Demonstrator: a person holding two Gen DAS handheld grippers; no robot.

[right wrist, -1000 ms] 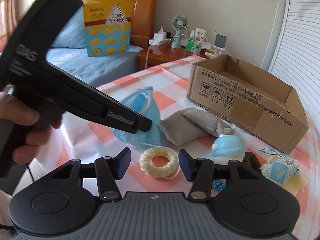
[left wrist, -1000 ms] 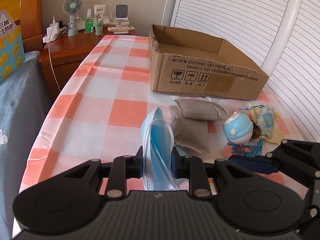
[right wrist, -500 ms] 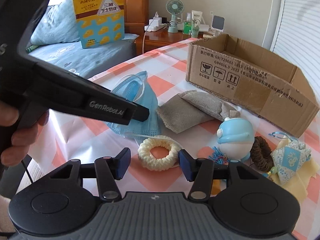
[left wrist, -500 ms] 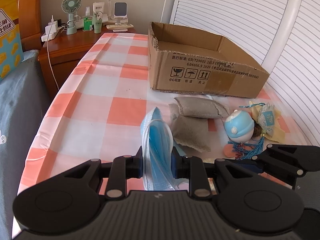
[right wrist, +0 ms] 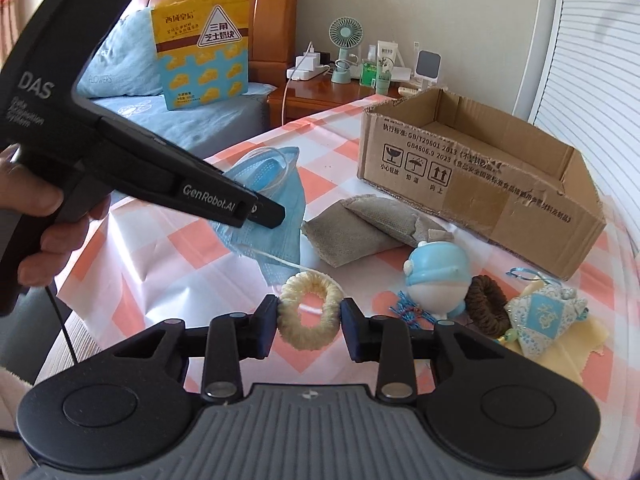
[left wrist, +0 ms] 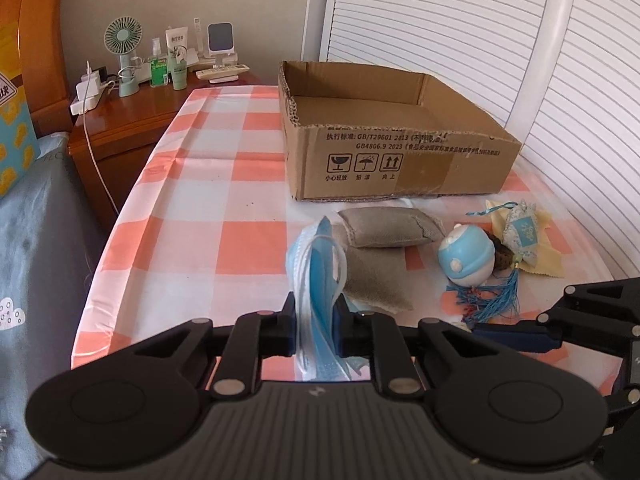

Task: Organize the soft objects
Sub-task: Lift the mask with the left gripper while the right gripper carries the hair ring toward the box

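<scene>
Since the earlier frames, your right hand-held gripper (right wrist: 308, 326) has just been closing, and its pads now press both sides of the cream knitted ring (right wrist: 308, 312), which was lying loose between them a moment ago. Your left hand-held gripper (left wrist: 314, 330) has just tightened too and stays clenched on the blue face masks (left wrist: 316, 280), whose folded bundle stands upright between its pads.

From the right wrist view, your hand (right wrist: 36, 216) grips the left tool's handle at the near left edge. Just beyond the ring, on the checked bench (left wrist: 224, 184), a blue-and-white round toy (right wrist: 438, 280) sits beside a brown hair tie (right wrist: 486, 300) and a patterned blue sachet (right wrist: 544, 316) with a tassel, resting on a yellow cloth (right wrist: 580, 344). Two grey fabric pouches (left wrist: 384, 228) lie overlapped behind the masks. Farther back stands an open cardboard box (left wrist: 400, 160), well apart from both tools. Past the bench's far end, a wooden nightstand (left wrist: 132, 120) carries a small green fan (left wrist: 124, 52) and bottles.
</scene>
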